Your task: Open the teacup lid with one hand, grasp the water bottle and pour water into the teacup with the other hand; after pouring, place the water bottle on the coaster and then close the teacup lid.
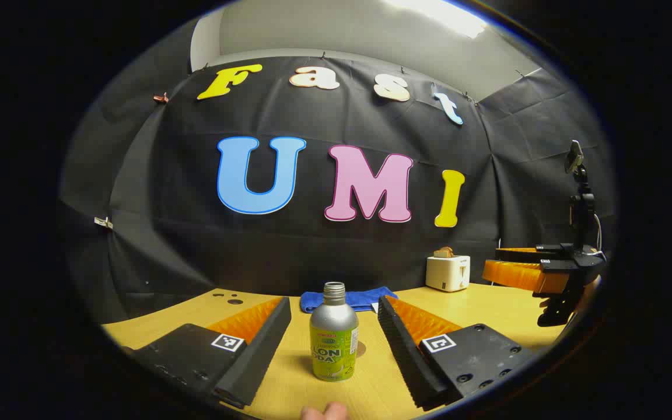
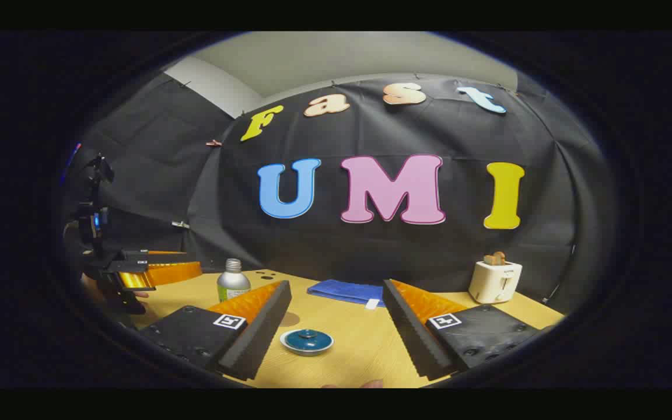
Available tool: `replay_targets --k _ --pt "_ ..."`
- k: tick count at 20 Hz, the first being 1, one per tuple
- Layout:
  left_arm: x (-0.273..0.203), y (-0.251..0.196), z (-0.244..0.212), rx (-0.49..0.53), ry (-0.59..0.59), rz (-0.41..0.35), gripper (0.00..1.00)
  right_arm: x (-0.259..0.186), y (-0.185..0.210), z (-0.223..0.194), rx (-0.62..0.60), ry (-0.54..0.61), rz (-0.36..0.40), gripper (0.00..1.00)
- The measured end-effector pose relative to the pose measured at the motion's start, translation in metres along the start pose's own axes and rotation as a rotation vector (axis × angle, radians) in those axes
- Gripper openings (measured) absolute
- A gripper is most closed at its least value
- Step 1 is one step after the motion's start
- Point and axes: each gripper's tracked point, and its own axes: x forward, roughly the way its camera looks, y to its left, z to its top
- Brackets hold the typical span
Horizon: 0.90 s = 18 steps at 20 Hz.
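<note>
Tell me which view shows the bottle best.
The left gripper view: the bottle stands whole and close, centred between that gripper's open fingers, cap off. In the right gripper view only its upper part shows, small and far left, behind a finger.

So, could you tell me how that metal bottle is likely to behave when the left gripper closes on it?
The bottle looks like smooth aluminium, so probably rigid but somewhat slippery. It stands tall on a narrow base, so an off-centre push could tip it. Its cap is off, so tilting may spill.
</note>
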Motion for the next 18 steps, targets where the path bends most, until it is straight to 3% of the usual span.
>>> replay_targets --k 14,18 --pt "0.003 -0.005 -0.013 0.007 0.047 -0.006 0.95 -0.003 0.000 -0.004 0.023 0.018 0.006 0.98" --pt "0.003 -0.006 -0.016 0.007 0.061 -0.008 0.95 0.007 0.014 -0.030 0.025 0.096 0.053 0.98"
